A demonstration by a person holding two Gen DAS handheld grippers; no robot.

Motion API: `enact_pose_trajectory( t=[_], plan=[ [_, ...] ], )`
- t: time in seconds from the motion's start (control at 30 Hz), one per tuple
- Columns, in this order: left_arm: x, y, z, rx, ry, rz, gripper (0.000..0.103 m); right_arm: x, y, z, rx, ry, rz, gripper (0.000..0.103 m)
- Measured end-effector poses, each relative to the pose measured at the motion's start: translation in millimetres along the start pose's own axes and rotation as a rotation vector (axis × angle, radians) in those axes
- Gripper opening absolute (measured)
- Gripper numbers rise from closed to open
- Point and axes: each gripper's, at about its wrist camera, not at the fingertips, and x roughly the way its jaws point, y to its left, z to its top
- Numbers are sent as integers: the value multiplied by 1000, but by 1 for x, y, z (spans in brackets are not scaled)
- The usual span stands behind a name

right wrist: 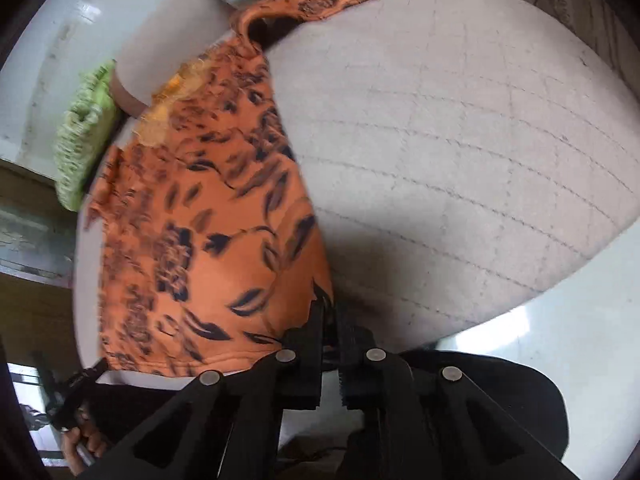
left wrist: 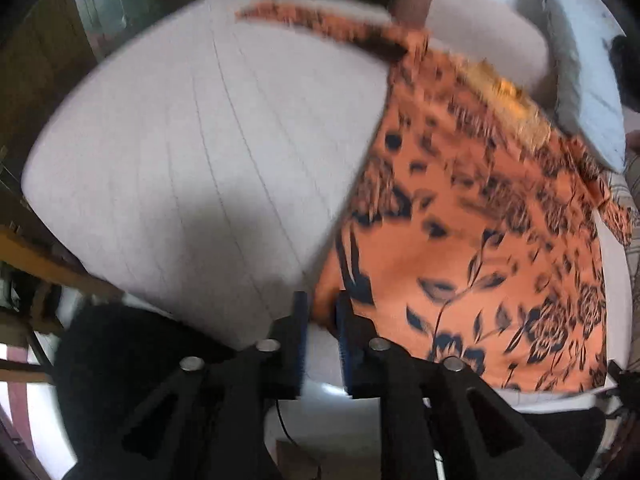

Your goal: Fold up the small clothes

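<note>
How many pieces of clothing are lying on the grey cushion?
2: an orange floral garment spread across the cushion, its near corners pinched by both grippers, and a green knitted piece at the far edge. Others may be hidden.

Left gripper black with blue-edged fingers, round silver screws, right gripper all black, toothed pads

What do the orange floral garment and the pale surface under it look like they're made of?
Orange garment: thin woven printed fabric, probably a light synthetic or cotton; it drapes and creases softly. Pale surface: matte quilted textile padding, shown by its stitched lines.
</note>
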Motion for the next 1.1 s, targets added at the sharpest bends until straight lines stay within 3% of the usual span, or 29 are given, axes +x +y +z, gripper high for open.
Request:
enact_pose_trajectory(
  t=[0.03, 0.1, 0.13, 0.17, 0.23, 0.4, 0.5, 0.57, 0.7, 0.9, 0.93, 0.97, 1.0, 1.03, 1.1],
  plan=[
    [-9, -3, 4, 10, -36, 18, 28, -8, 2, 3, -1, -32, 6, 8],
    [-29, -9, 15, 16, -128, 13, 62, -32, 2, 17, 13, -110, 31, 11],
    [-36, -10, 19, 17, -166, -7, 70, -41, 2, 24, 25, -142, 43, 22],
    [-42, -15, 25, 18, -199, -36, 80, -52, -1, 36, 42, -184, 67, 46],
    [-48, -28, 35, 30, -245, -102, 82, -66, -11, 63, 98, -267, 92, 88],
    [-20, -62, 46, 92, -174, -198, 82, -72, -52, 147, 250, -464, 169, 88],
    [2, -79, 43, 122, -129, -191, 82, -60, -94, 203, 353, -513, 208, 86],
    [13, -86, 42, 126, -108, -171, 82, -43, -112, 243, 369, -506, 202, 74],
    [34, -97, 42, 133, -83, -146, 82, -12, -138, 311, 357, -477, 90, 62],
    [53, -109, 45, 167, -51, -107, 82, 22, -166, 360, 381, -451, 20, 62],
    [54, -109, 45, 169, -48, -106, 82, 29, -167, 366, 382, -442, -2, 56],
    [56, -110, 45, 172, -45, -105, 82, 34, -168, 370, 382, -435, -13, 30],
    [55, -109, 45, 177, -49, -102, 82, 37, -168, 374, 377, -428, -27, 12],
    [54, -108, 45, 181, -57, -97, 82, 39, -164, 379, 364, -413, -58, 5],
    [50, -104, 47, 185, -84, -93, 82, 33, -146, 382, 298, -424, -103, 5]
  ],
)
